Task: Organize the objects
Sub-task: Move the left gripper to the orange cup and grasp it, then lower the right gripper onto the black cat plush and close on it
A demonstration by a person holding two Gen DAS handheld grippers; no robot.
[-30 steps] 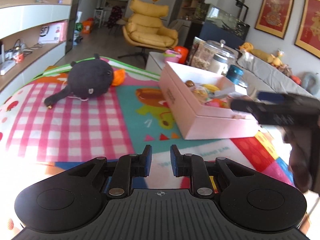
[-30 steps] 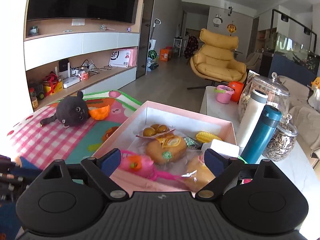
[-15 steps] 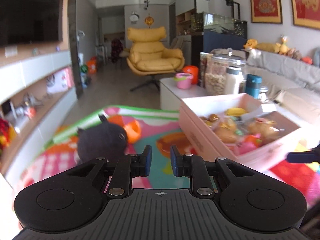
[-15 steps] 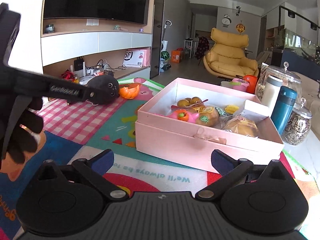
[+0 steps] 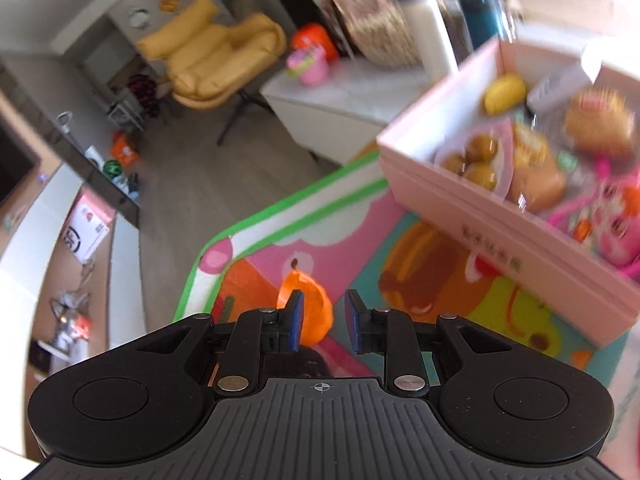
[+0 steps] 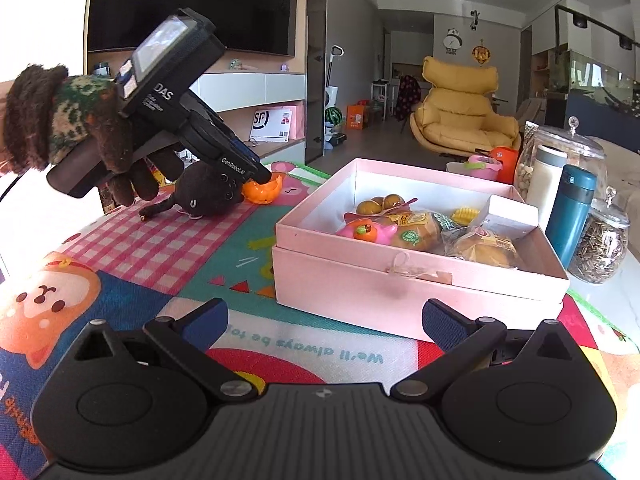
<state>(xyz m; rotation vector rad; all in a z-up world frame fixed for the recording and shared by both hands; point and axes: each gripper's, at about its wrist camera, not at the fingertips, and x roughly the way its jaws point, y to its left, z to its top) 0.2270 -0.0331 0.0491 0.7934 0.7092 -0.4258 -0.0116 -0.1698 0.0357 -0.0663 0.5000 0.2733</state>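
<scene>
Right wrist: left claw (image 6: 262,176) touches orange toy (image 6: 262,191) near mat edge (image 5: 276,216).

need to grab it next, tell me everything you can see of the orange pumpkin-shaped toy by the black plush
The orange pumpkin-shaped plastic toy looks glossy and hollow, like an open shell with a jagged rim. It lies on the colourful cartoon play mat, beside the black plush toy and left of the pink cardboard box. The left gripper has its jaws slightly open and tips right at the toy; contact cannot be told.

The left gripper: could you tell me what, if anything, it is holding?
Nothing yet: the left gripper has its fingers apart at the orange plastic pumpkin toy, without clamping it.
</scene>
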